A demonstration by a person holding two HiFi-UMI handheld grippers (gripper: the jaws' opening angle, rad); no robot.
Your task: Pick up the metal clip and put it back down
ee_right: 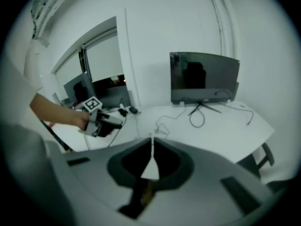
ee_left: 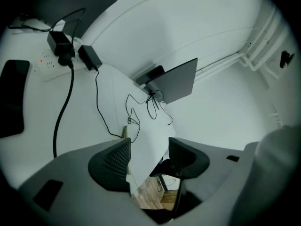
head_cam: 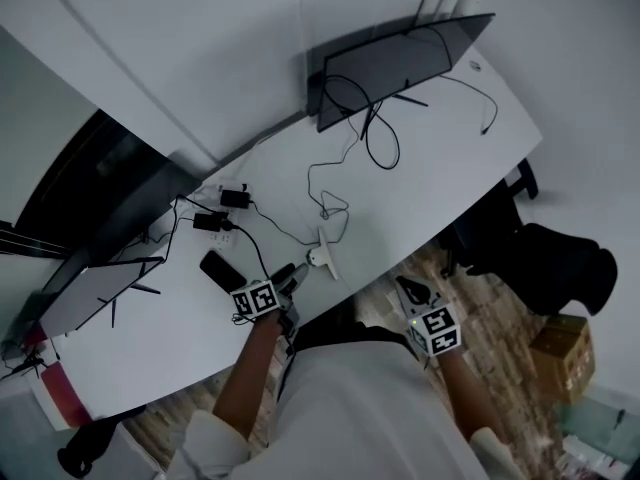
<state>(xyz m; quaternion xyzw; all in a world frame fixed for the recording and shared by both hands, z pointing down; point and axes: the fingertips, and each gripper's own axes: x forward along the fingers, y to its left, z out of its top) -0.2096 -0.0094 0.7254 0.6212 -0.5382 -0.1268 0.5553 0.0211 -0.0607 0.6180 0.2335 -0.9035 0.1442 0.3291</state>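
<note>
the metal clip [head_cam: 325, 254] shows only as a small pale piece near the bench's front edge, just ahead of the left claw [head_cam: 288, 276]. it is too small to make out its shape. a thin cable [head_cam: 330, 203] loops right behind it. in its own view the left claw [ee_left: 148, 155] is spread, with only bench and floor showing between its pads. the right claw [head_cam: 412, 293] hangs off the front edge, over the floor; seen up close, the right claw [ee_right: 151, 149] is pressed together with nothing caught in it. a phone [head_cam: 222, 270] lies beside the left claw and is cut off at the left gripper view's border.

the white bench [head_cam: 440, 158] curves along a white wall [head_cam: 200, 28]. a dark monitor [head_cam: 395, 60] stands at the back edge toward the right end, and a second screen [head_cam: 100, 290] stands toward the left end. a power strip [head_cam: 215, 230] with black plugs lies between them. a wood-look floor [head_cam: 445, 268], a black chair [head_cam: 545, 258] and a cardboard box [head_cam: 560, 340] lie past the right end.
</note>
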